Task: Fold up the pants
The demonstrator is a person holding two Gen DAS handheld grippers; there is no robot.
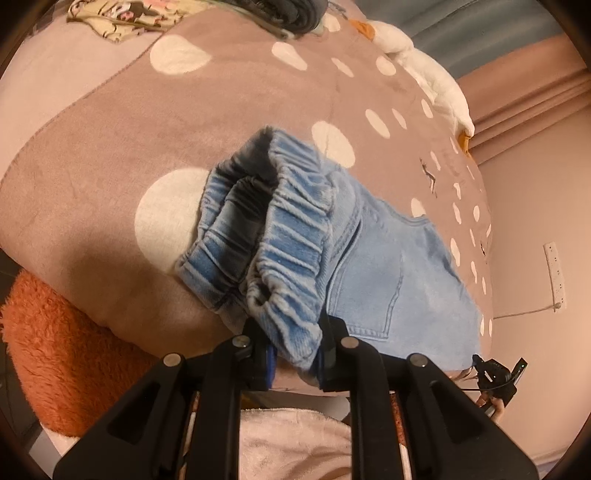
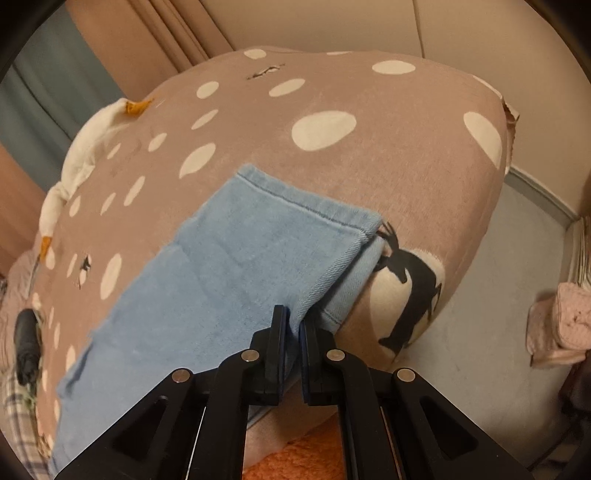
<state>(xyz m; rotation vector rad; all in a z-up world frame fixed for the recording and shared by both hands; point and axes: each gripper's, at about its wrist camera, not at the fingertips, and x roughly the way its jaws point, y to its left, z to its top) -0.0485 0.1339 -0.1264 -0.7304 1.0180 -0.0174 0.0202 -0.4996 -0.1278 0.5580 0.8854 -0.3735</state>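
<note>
Light blue denim pants lie across a pink-brown bedcover with white dots. In the left wrist view the ribbed elastic waistband stands bunched up, and my left gripper is shut on its near edge. The right wrist view shows the pants' leg end, laid flat and doubled over with the hem at the far side. My right gripper is shut on the near corner of that leg end. The other gripper shows small at the right of the left wrist view.
An orange fluffy cushion sits below the bed's near edge. A white plush toy lies at the far side by pink curtains. Dark clothes are piled at the bed's far end. Grey floor and a pink bundle are right.
</note>
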